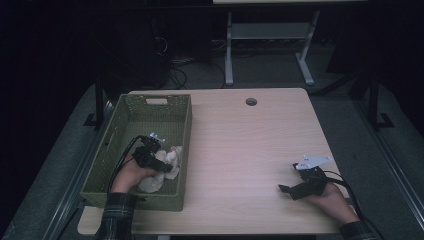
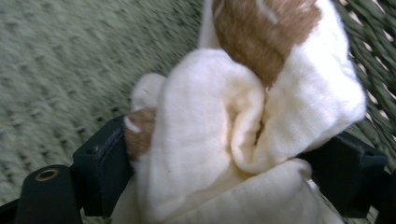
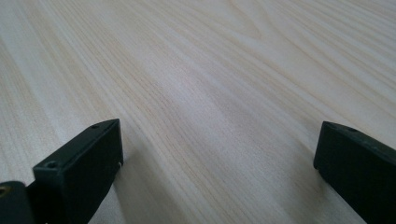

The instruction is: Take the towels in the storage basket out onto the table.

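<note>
A white and brown soft cloth lies bunched in the near right corner of a green woven basket. My left gripper is down in the basket with its jaws spread wide. The cloth bulges between them and touches both fingers. My right gripper rests low over the bare wooden table near the front right, open, with nothing between its jaws.
The basket stands along the table's left side with its woven floor under the cloth. A cable hole sits near the table's far edge. Beyond the table, a white desk frame and cables stand on the dark floor.
</note>
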`<state>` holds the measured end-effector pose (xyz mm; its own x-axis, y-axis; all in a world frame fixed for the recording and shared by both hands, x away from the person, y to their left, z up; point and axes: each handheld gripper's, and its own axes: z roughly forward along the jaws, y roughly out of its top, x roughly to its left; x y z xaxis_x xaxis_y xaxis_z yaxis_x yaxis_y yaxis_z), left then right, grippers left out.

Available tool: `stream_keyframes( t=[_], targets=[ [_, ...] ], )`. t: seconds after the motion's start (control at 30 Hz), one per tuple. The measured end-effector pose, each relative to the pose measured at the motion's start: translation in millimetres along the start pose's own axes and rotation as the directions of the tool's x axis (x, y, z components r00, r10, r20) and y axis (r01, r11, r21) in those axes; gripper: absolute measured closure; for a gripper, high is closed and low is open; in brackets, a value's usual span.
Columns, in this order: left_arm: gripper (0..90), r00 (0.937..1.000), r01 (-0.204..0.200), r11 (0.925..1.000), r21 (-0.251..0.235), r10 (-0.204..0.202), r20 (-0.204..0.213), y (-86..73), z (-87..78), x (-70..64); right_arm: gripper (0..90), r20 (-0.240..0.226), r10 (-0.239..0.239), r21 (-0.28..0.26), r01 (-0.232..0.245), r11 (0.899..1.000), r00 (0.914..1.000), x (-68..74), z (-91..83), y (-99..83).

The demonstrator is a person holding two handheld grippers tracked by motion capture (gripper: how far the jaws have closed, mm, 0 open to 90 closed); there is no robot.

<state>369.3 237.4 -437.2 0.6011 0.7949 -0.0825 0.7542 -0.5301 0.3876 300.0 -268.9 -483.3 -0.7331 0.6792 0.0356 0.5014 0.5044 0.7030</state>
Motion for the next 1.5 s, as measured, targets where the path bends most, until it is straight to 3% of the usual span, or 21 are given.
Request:
stream_keyframes(
  t=[0.17,0.23,0.33,0.43,0.6,0.8,1.03,1.13,1.33,1.37,1.4,1.47,1.5],
  targets=[
    [33.5,0.9989,-0.004,0.9997,0.022,0.003,0.047,1.1,-4.5,-2.4,1.0,0.000,0.001,-0.002,-0.001,1.000,1.0000,0.0,0.1,-0.1],
    [47.8,0.9970,-0.023,0.9993,0.031,0.020,0.074,1.6,-6.9,-3.6,1.0,0.000,0.000,0.000,0.000,1.000,1.0000,0.0,0.0,0.0],
    [60.9,0.9965,-0.043,0.9986,0.029,0.041,0.073,2.7,-10.4,-6.1,1.0,0.000,0.000,0.000,0.000,1.000,1.0000,0.0,0.0,0.0],
    [66.1,0.9974,-0.039,0.9990,0.022,0.037,0.062,2.9,-14.5,-5.2,1.0,0.000,0.000,0.000,0.000,1.000,1.0000,0.0,0.0,0.0],
    [67.8,0.9990,-0.030,0.9973,-0.068,0.032,0.033,2.9,-28.4,-4.1,1.0,0.000,0.000,0.000,0.000,1.000,1.0000,-0.1,0.0,0.1],
    [68.0,0.9998,0.005,0.9849,-0.173,-0.001,0.021,1.3,-42.4,-1.6,1.0,0.000,-0.003,-0.001,0.003,1.000,1.0000,-0.4,0.1,0.0],
    [68.2,0.9996,0.016,0.9493,-0.314,-0.008,0.025,-4.9,-70.2,4.2,1.0,0.000,-0.003,-0.001,0.003,1.000,1.0000,-0.3,0.1,0.0],
    [68.2,0.9996,0.010,0.9305,-0.366,0.001,0.030,-6.8,-82.7,4.3,1.0,0.000,-0.003,-0.001,0.003,1.000,1.0000,-0.3,0.1,0.0],
    [68.2,0.9997,-0.004,0.8859,-0.464,0.014,0.019,-9.4,-108.7,2.2,1.0,0.000,-0.003,-0.001,0.003,1.000,1.0000,-0.3,0.1,0.0],
    [68.2,0.9997,-0.004,0.8859,-0.464,0.014,0.019,-9.4,-108.7,2.2,1.0,0.000,-0.003,-0.001,0.003,1.000,1.0000,-0.3,0.1,0.0],
    [68.2,0.9995,0.006,0.8704,-0.492,0.010,0.029,-10.3,-113.6,0.8,1.0,0.000,-0.002,-0.001,0.002,1.000,1.0000,-0.3,0.1,0.0],
    [68.2,0.9991,0.005,0.8567,-0.516,0.017,0.039,-11.0,-118.4,-0.1,1.0,0.000,-0.003,-0.001,0.003,1.000,1.0000,-0.3,0.1,0.0],
    [68.2,0.9991,0.005,0.8567,-0.516,0.017,0.039,-11.0,-118.4,-0.1,1.0,0.000,-0.003,-0.001,0.003,1.000,1.0000,-0.3,0.1,0.0]
  ],
)
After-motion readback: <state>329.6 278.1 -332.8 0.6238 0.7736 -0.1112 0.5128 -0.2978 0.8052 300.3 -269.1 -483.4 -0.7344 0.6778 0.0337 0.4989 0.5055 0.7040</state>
